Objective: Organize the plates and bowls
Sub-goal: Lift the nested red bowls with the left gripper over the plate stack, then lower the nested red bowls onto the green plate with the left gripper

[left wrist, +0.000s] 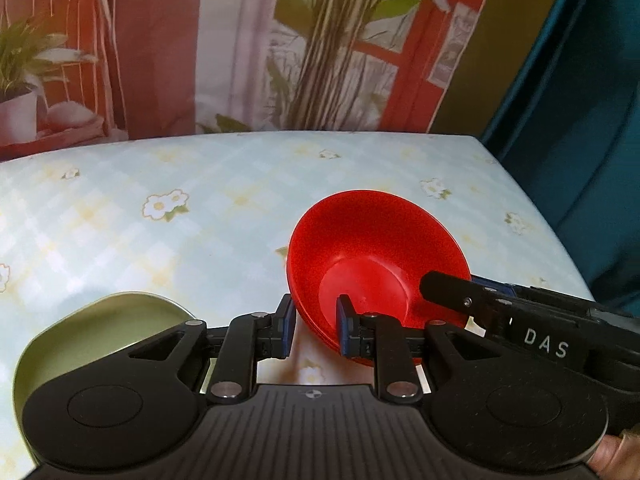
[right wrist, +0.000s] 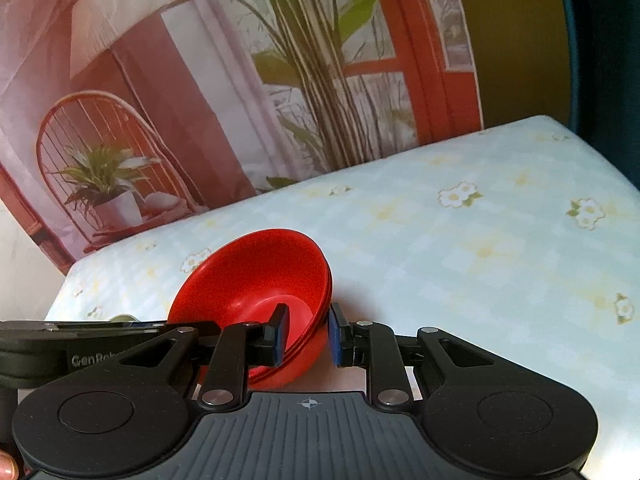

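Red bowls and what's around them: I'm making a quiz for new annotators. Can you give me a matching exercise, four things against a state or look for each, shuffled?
Things:
1. red bowls
2. green dish
3. tablecloth
4. right gripper

States:
a. pale check with daisies
b. nested and tilted
c. partly hidden behind the left gripper's body
d. one finger inside a rim, one outside

Pairs: 1-b, 2-c, 3-a, 4-d

Your right gripper (right wrist: 306,334) straddles the near rim of a tilted stack of glossy red plastic bowls (right wrist: 256,288) on the pale floral-check tablecloth (right wrist: 460,264), blue pads either side; whether they touch the rim is unclear.
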`<state>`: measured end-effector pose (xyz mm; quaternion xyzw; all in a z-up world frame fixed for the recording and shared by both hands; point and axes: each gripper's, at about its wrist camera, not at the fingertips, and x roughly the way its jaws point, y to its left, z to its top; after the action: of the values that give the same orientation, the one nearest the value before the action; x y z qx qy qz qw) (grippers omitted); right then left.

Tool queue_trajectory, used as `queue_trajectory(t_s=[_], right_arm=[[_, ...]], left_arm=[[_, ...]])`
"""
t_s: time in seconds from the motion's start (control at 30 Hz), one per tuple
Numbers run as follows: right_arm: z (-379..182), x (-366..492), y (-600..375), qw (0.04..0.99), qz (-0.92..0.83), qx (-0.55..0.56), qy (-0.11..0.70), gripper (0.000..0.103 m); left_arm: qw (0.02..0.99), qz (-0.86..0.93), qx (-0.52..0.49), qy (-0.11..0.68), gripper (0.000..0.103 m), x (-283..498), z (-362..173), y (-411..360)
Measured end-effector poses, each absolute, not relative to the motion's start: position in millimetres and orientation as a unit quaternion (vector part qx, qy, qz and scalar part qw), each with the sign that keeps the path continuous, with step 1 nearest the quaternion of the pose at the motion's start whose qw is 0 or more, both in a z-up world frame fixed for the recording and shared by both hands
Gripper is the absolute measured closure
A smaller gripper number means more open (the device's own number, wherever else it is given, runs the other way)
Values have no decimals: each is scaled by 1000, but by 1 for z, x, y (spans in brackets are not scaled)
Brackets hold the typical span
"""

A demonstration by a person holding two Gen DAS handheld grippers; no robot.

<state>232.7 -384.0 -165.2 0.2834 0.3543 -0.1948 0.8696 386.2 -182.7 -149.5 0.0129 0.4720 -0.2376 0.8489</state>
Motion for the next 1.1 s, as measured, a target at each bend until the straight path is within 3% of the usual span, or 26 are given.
queue_trajectory(t_s=[0.57, 1.1], right_arm=[[-111, 222, -344, 889, -174, 259, 334, 82], [-111, 274, -273, 898, -100, 229, 362, 82]], left_arm=[[868, -228, -15, 440, 80, 344, -105, -140], [879, -173, -60, 440, 80, 342, -100, -51]])
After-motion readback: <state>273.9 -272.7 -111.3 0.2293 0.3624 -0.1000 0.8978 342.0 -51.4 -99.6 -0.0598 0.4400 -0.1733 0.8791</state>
